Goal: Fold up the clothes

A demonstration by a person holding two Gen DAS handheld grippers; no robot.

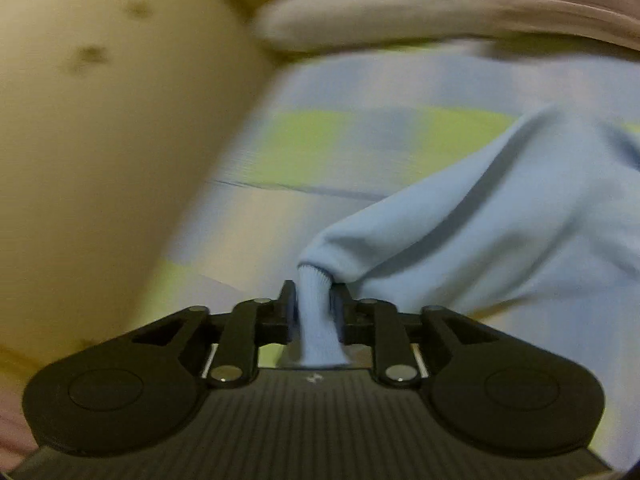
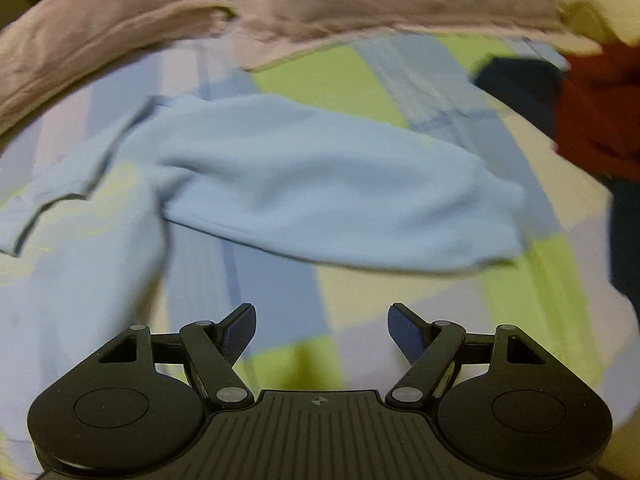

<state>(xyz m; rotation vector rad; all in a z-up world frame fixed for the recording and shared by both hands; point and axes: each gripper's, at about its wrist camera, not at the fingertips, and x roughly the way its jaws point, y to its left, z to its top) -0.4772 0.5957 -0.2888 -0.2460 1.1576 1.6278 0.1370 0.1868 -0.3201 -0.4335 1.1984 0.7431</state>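
A light blue sweatshirt (image 2: 312, 184) lies on a bed with a checked sheet of blue, green and cream (image 2: 328, 80). One sleeve stretches to the right across the sheet in the right wrist view. My left gripper (image 1: 314, 300) is shut on the ribbed cuff (image 1: 318, 320) of the other sleeve (image 1: 480, 232), which trails off to the right. Above bare sheet in front of the sweatshirt, my right gripper (image 2: 322, 320) hangs open and holds nothing.
A mauve quilt (image 2: 280, 0) is bunched along the far side of the bed. A dark red garment (image 2: 596, 120) and a dark blue one (image 2: 516, 80) lie at the right. A cream surface (image 1: 100, 140) fills the left of the left wrist view.
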